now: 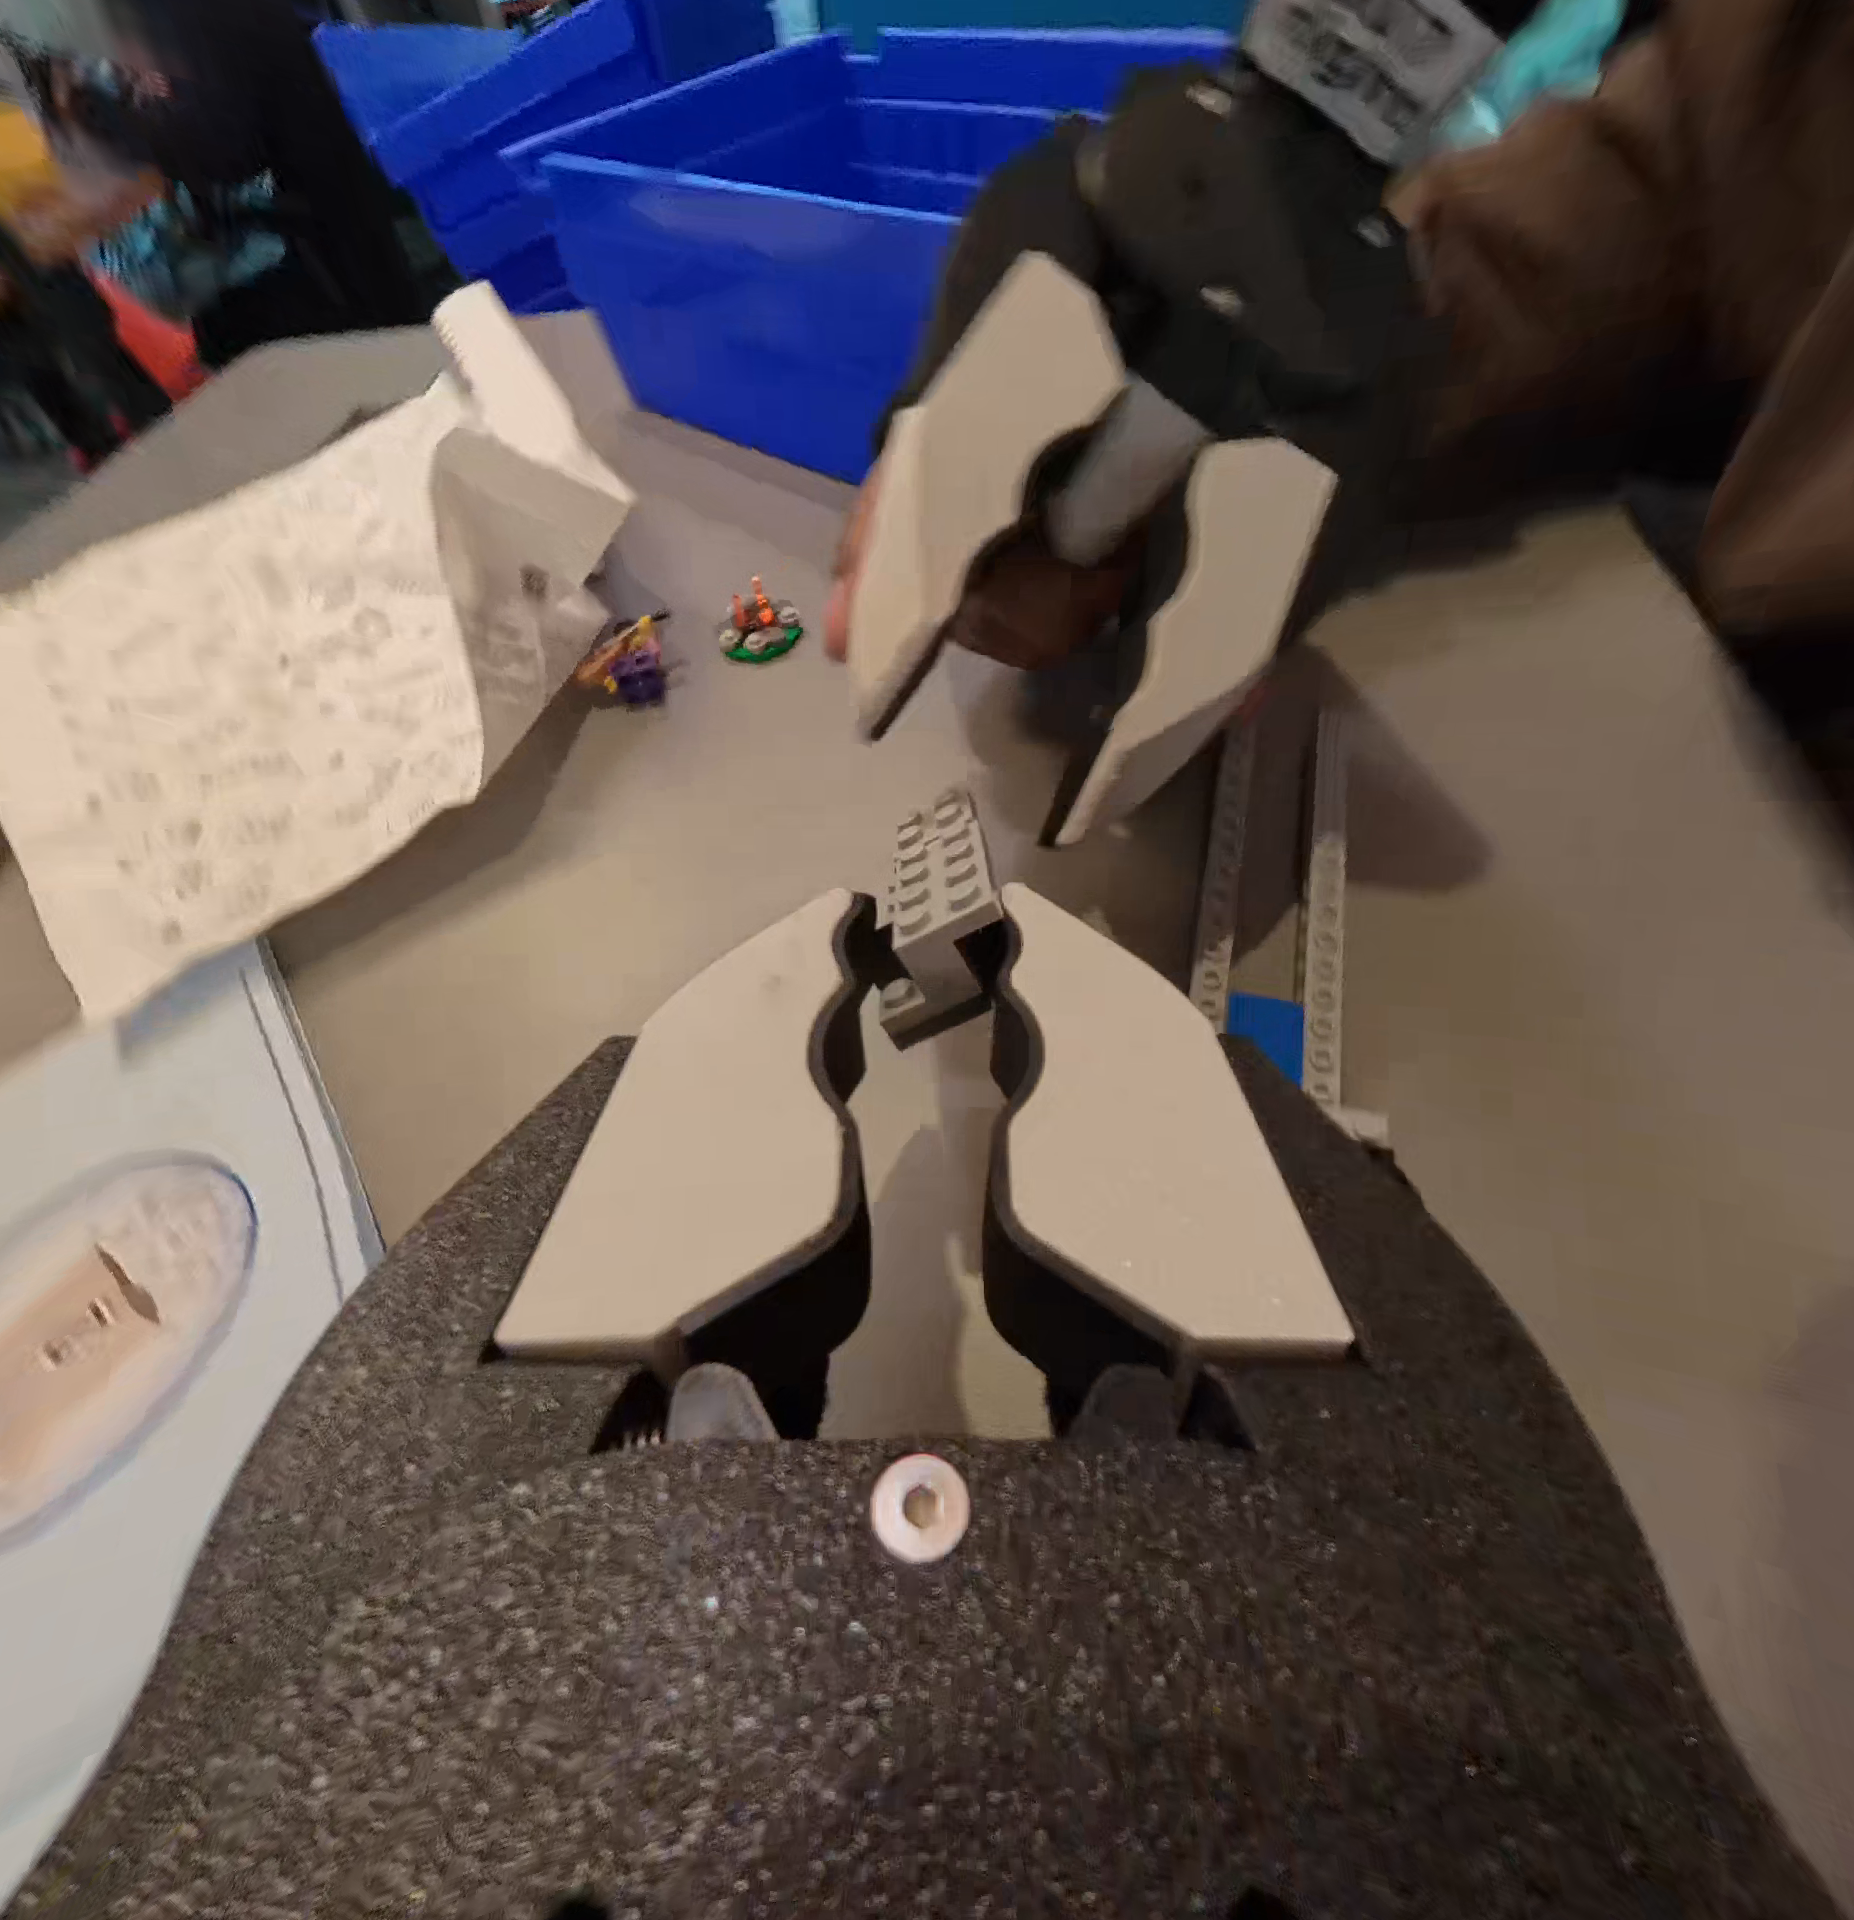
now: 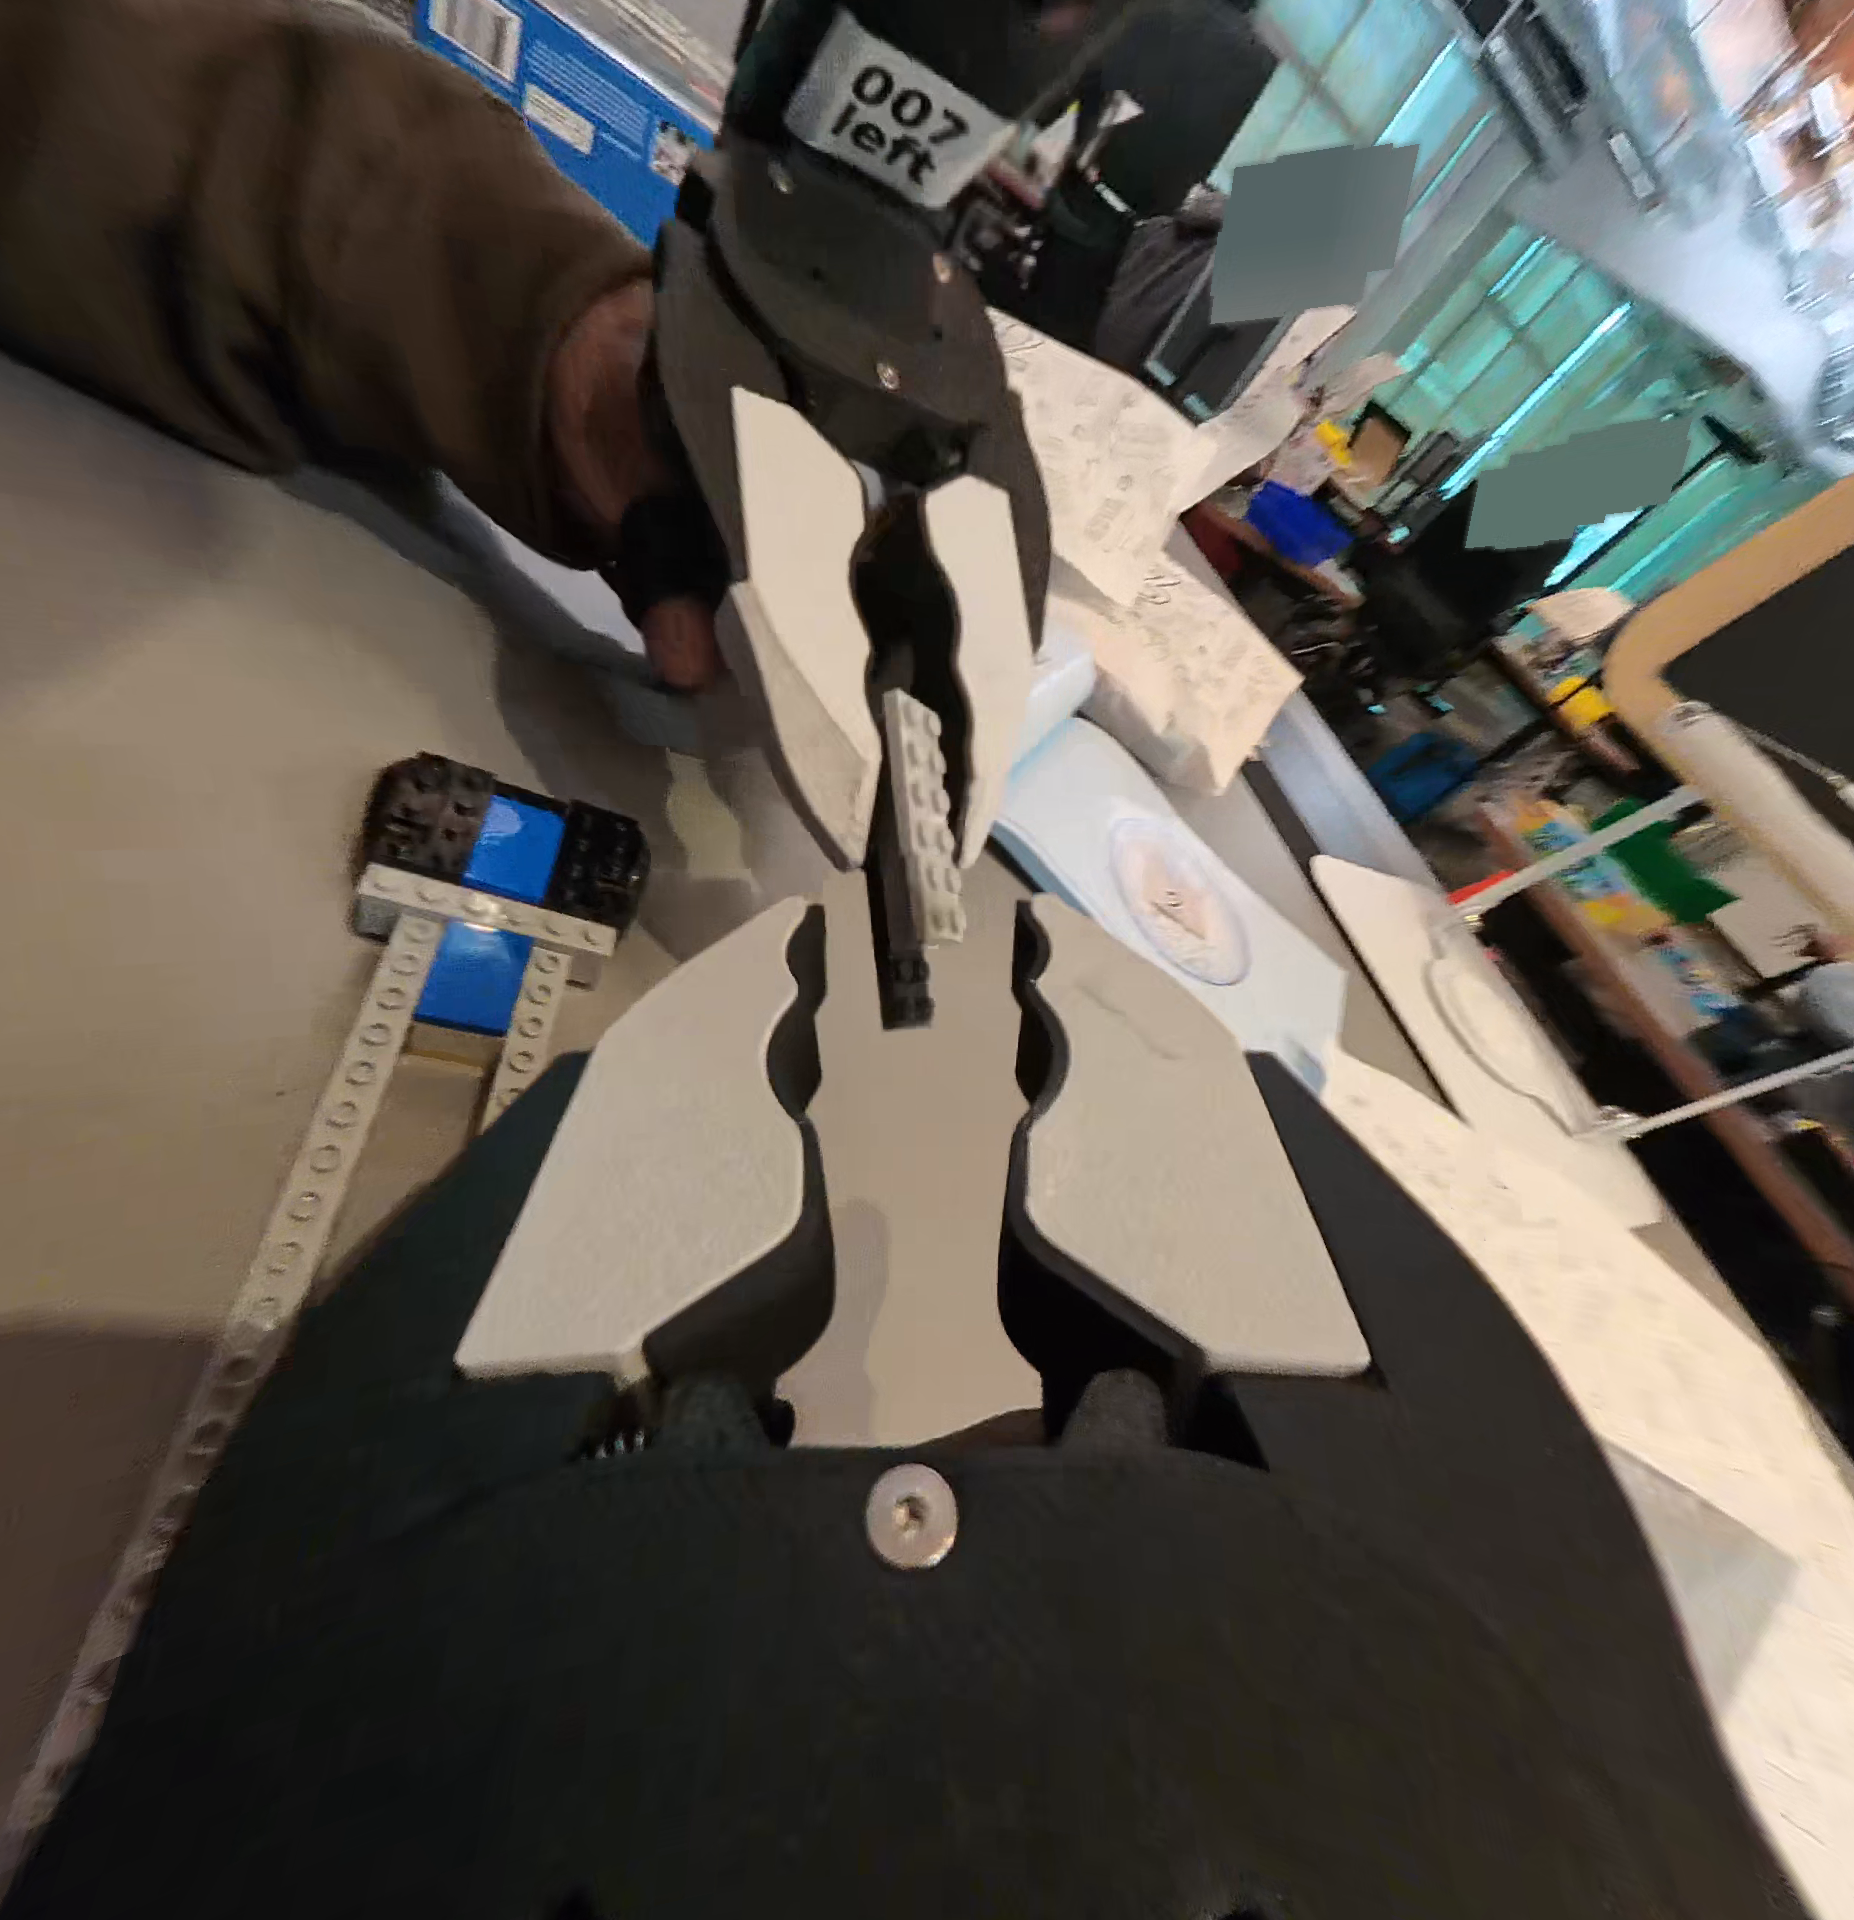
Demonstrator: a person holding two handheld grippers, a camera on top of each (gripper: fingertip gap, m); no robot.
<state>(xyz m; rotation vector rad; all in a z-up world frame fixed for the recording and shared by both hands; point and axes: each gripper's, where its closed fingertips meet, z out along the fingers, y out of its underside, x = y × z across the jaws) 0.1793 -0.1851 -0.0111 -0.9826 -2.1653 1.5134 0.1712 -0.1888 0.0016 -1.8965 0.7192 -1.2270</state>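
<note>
Brickwork is the heart of it: a grey studded plate (image 1: 944,883) with a darker piece fixed beneath sits clamped between the fingertips of the left gripper (image 1: 928,920), both pads pressing on its sides, lifted off the grey table (image 1: 590,935). Its long axis runs straight out along the left fingers, the free end pointing at the right gripper (image 2: 918,920). That one faces it head-on, jaws apart and gripping nothing; from its own camera the plate's dark end (image 2: 907,987) pokes into the gap between its tips without touching either pad. So the two tools meet nose to nose, with the plate as the bridge. Off to the right gripper's left, a blue-and-black brick assembly (image 2: 507,852) with two long grey beams lies on the table. Printed paper sheets (image 1: 227,707) and blue bins (image 1: 757,291) sit beyond.
</note>
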